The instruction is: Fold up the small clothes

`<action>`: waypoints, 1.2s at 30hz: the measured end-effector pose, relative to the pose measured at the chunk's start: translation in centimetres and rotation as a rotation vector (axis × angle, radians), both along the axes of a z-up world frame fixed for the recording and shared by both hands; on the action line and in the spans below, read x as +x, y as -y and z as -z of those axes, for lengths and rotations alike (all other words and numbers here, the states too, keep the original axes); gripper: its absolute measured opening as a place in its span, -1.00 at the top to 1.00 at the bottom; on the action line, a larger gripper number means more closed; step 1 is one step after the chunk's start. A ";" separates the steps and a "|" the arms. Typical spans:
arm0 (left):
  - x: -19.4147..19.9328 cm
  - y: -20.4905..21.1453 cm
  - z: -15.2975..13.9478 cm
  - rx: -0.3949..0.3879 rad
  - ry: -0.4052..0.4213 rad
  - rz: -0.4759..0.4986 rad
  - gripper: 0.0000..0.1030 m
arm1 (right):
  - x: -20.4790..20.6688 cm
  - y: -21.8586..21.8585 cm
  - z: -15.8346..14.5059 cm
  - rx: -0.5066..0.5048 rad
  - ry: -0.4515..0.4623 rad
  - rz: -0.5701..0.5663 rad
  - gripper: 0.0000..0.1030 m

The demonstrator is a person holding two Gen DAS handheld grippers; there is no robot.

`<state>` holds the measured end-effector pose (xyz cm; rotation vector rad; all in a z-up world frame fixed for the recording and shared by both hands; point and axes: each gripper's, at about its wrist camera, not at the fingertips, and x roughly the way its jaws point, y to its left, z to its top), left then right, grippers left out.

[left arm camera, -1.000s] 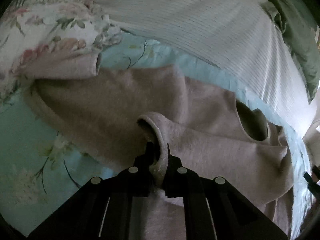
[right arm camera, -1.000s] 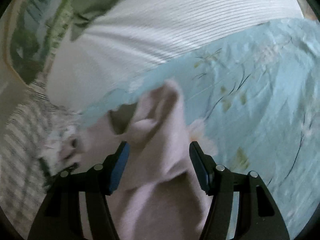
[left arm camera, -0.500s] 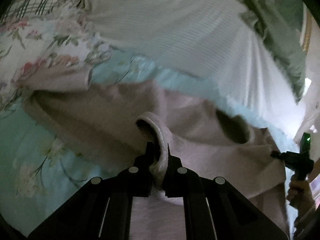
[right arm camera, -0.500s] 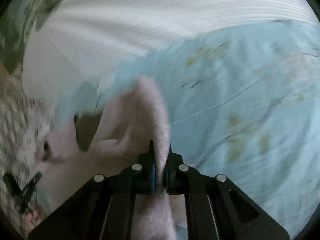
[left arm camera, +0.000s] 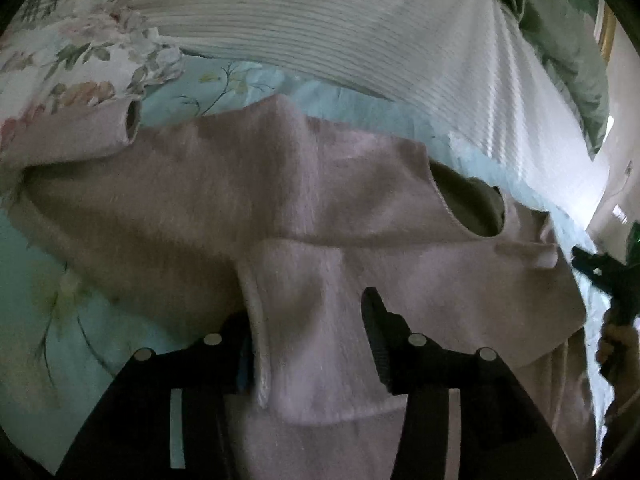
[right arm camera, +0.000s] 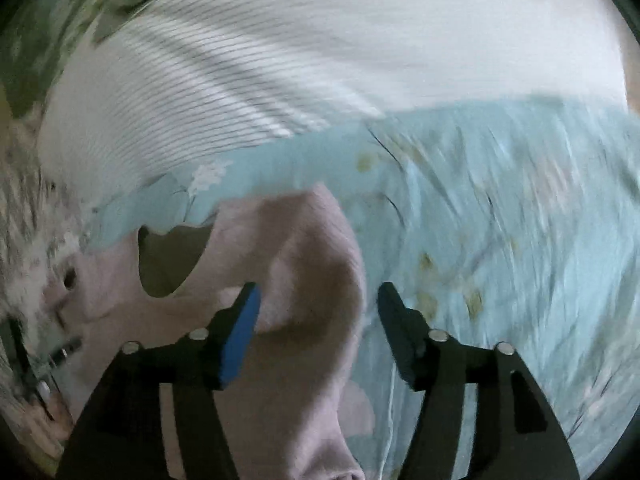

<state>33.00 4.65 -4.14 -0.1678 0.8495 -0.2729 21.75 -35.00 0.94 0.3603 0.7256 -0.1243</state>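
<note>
Left wrist view, pink sweater (left arm camera: 320, 200) lying crosswise, neck seemingly rightward, both hand-held grippers released.

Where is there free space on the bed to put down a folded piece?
Bare blue sheet lies right of the pink sweater, below the white striped blanket. A smaller patch lies left of the sweater, below its sleeve. The middle is crowded: the sweater fills it.

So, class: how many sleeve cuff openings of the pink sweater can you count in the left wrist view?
1: the open cuff at upper left, lying on the floral bedding. The pink sweater has another sleeve, whose cuff may be hidden.
</note>
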 end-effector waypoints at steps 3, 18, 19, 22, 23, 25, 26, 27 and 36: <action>1.2 1.1 0.5 0.043 -0.024 0.020 0.10 | 2.4 -0.1 0.2 -0.068 -0.046 -0.021 -0.49; 2.1 0.6 1.0 0.125 0.019 -0.105 0.90 | 4.2 6.2 1.7 0.218 -0.051 0.150 0.84; 1.7 0.5 0.7 0.119 0.030 -0.100 0.89 | 2.9 4.9 0.9 0.210 -0.026 0.102 0.82; 0.1 0.8 0.0 0.115 0.063 -0.089 0.88 | 0.0 0.5 -0.2 0.201 -0.006 -0.069 0.56; -0.2 1.0 0.0 0.114 0.064 -0.080 0.88 | -0.5 -0.9 0.0 0.189 -0.023 -0.116 0.47; -0.5 1.7 0.0 0.136 0.060 -0.069 0.88 | -1.1 -3.4 1.6 0.100 -0.124 -0.151 0.32; -0.7 1.8 0.3 0.168 0.052 -0.078 0.86 | -1.3 -3.7 2.4 0.052 -0.164 -0.125 0.32; -0.8 1.7 0.5 0.175 0.043 -0.086 0.86 | -1.5 -3.6 3.3 0.001 -0.205 -0.087 0.33; -3.6 -2.1 -0.7 0.129 0.043 -0.155 -0.12 | -6.9 -3.7 1.0 0.095 -0.098 -0.001 0.08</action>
